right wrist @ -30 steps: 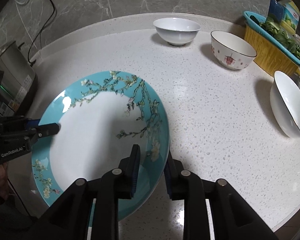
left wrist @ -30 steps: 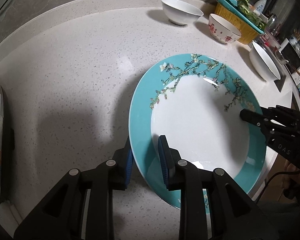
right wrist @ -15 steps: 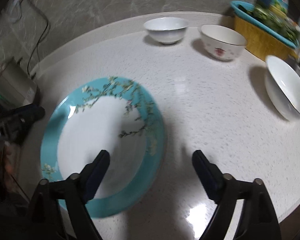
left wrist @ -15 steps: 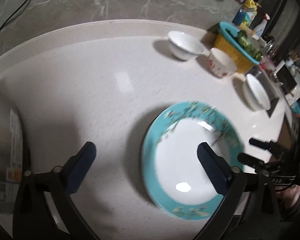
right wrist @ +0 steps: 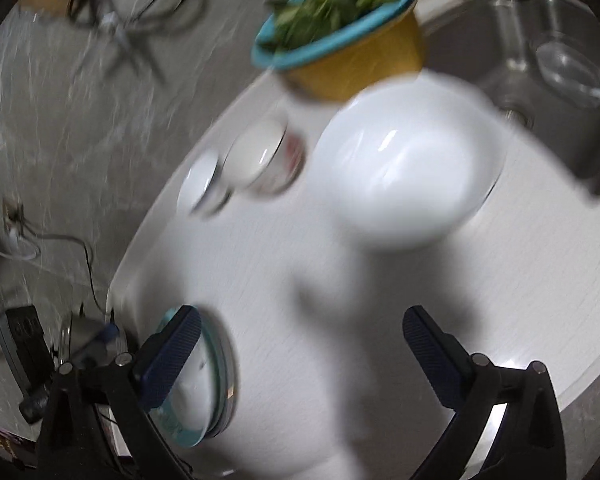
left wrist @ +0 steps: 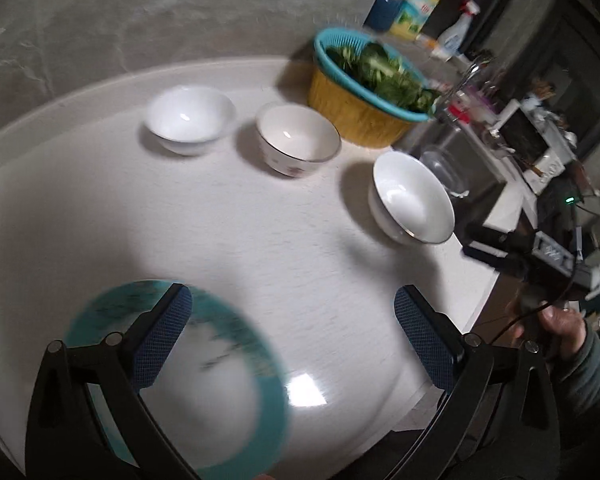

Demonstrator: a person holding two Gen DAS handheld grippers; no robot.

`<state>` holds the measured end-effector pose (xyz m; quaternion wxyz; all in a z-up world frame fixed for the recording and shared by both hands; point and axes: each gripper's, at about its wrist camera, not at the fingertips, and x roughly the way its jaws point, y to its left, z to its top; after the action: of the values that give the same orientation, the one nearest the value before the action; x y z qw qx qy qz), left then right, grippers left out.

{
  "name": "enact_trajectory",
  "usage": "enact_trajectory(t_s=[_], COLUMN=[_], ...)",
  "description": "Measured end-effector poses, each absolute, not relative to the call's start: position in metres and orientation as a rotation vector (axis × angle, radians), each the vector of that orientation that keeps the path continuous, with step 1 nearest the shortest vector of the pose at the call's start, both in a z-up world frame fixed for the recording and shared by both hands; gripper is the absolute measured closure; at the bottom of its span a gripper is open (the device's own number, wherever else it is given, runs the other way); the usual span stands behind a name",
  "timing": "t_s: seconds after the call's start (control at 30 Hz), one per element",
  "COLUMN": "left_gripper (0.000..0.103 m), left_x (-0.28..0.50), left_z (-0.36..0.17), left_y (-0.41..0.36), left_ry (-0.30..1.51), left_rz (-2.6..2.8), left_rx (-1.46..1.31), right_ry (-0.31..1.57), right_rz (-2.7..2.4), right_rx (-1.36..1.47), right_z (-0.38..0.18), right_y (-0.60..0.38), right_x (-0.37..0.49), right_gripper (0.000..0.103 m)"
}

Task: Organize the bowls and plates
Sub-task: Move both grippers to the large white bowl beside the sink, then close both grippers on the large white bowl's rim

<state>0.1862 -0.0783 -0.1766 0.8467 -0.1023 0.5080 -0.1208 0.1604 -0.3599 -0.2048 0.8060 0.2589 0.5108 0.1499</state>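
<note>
The teal-rimmed plate (left wrist: pixel 220 392) lies flat on the worktop (left wrist: pixel 260 240) near its front edge, free of either tool, where it can serve as the base of a stack. In the left wrist view the left gripper (left wrist: pixel 292 340) hangs above the plate's right side with its jaws spread wide and nothing between them. Toward the back edge sit a plain white bowl (left wrist: pixel 190 124) and, just beside it, a patterned bowl (left wrist: pixel 298 138); a larger white bowl (left wrist: pixel 412 196) stands close to the right edge, by the sink. A yellow colander with a teal rim (left wrist: pixel 364 92), full of greens, occupies the back right corner. The right gripper (left wrist: pixel 516 252) shows at the far right, off the worktop. The right wrist view is blurred, but the right gripper (right wrist: pixel 300 356) is plainly wide open and empty, aimed at the larger white bowl (right wrist: pixel 408 168), so I judge that bowl is the next pick. The plate (right wrist: pixel 204 392) shows at lower left, the patterned bowl (right wrist: pixel 260 158) and the plain white bowl (right wrist: pixel 200 186) beyond.
</note>
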Motion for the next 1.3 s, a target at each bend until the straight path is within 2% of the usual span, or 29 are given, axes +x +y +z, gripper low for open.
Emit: enact_trajectory(t_s=[0.23, 0.33, 0.53, 0.63, 0.73, 0.8, 0.83, 0.87, 0.93, 1.07, 1.1, 1.2, 1.23, 1.3], left_gripper=[0.0, 0.001, 0.002, 0.004, 0.021, 0.041, 0.046, 0.053, 0.053, 0.053, 0.056, 0.075, 0.078, 0.089], left_x=[0.261, 0.283, 0.313, 0.315, 0.328, 0.332, 0.332, 0.333, 0.335, 0.337, 0.336, 0.336, 0.337, 0.337], left_z=[-0.215, -0.232, -0.254, -0.263, -0.272, -0.28, -0.285, -0.29, -0.299, -0.307, -0.308, -0.309, -0.309, -0.307], left_y=[-0.162, -0.192, -0.226, -0.226, -0.236, -0.237, -0.237, -0.239, -0.24, -0.243, -0.243, -0.25, -0.252, -0.258], left_ry=[1.15, 1.168, 1.211, 1.219, 1.226, 1.245, 1.258, 1.271, 1.289, 1.299, 1.298, 1.286, 1.281, 1.271], left_rz=[-0.172, -0.146, -0.098, -0.06, -0.059, -0.057, -0.059, -0.061, -0.058, -0.07, -0.072, -0.08, -0.081, -0.087], left_rx=[-0.33, -0.304, -0.256, -0.234, -0.212, -0.209, -0.22, -0.226, -0.241, -0.274, -0.277, -0.28, -0.271, -0.256], right_ry=[1.141, 1.181, 1.252, 1.297, 1.329, 1.333, 1.337, 1.342, 1.359, 1.385, 1.389, 1.398, 1.4, 1.401], right_rz=[0.324, 0.36, 0.416, 0.445, 0.485, 0.496, 0.503, 0.513, 0.519, 0.522, 0.52, 0.526, 0.529, 0.528], right_rx=[0.44, 0.401, 0.373, 0.373, 0.359, 0.337, 0.332, 0.33, 0.314, 0.303, 0.304, 0.292, 0.281, 0.27], right_z=[-0.204, -0.211, -0.235, -0.249, -0.257, -0.257, -0.258, -0.26, -0.264, -0.271, -0.272, -0.275, -0.275, -0.276], right_y=[-0.433, -0.445, -0.46, -0.461, -0.453, -0.449, -0.447, -0.445, -0.442, -0.44, -0.44, -0.439, -0.437, -0.435], right_x=[0.224, 0.25, 0.278, 0.288, 0.294, 0.295, 0.297, 0.299, 0.301, 0.303, 0.302, 0.303, 0.303, 0.303], right_gripper=[0.002, 0.017, 0.025, 0.036, 0.04, 0.04, 0.042, 0.048, 0.052, 0.052, 0.052, 0.055, 0.059, 0.067])
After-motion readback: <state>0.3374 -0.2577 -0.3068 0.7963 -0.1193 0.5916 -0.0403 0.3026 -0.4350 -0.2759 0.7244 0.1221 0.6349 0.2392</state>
